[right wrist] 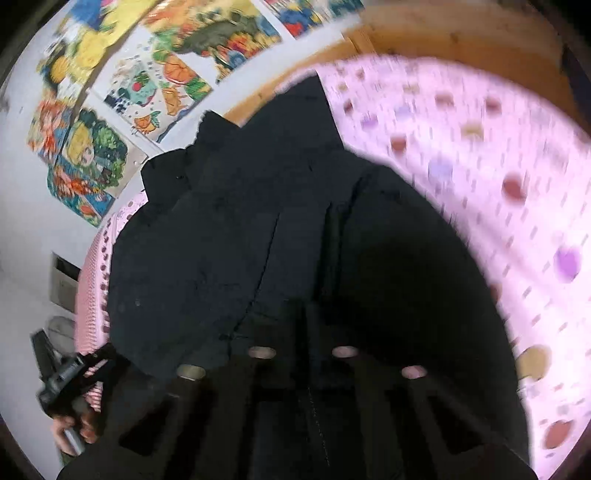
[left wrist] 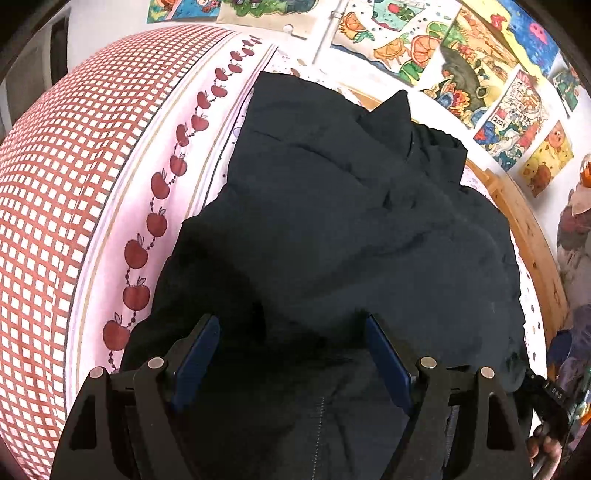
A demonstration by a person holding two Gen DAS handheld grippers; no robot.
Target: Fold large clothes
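Left wrist view: the left gripper (left wrist: 291, 354) hangs over a black garment (left wrist: 351, 229), its 2 blue-padded fingers (left wrist: 197, 360) spread wide apart, clasping nothing; dark cloth lies between and below them. The garment is bunched in loose folds on a bed (left wrist: 207, 155), running from the gripper up toward the far edge, where 1 pointed corner of cloth stands up. Left of it lies a white sheet border printed with a row of red apples (left wrist: 157, 223), and beyond that a red-and-white checked cover (left wrist: 55, 192). A wooden bed frame (left wrist: 532, 243) curves along the right side. Children's drawings (left wrist: 476, 70) are stuck on the white wall behind. At the lower right corner, part of a hand (left wrist: 543, 448) on a black handle shows. No container is visible in this view.

Right wrist view: the picture is blurred. The right gripper (right wrist: 306, 332) sits low against the same black garment (right wrist: 229, 236), and its black fingers merge with the dark cloth, so I cannot tell whether they are spread or clenched. The garment covers the middle of the view, lying on a pink sheet (right wrist: 480, 177) with coloured dots. The wooden frame (right wrist: 424, 33) shows at the top, the drawings (right wrist: 147, 81) on the wall to the left. At the lower left, a hand (right wrist: 74, 432) holds the other gripper's handle. No container shows here either.
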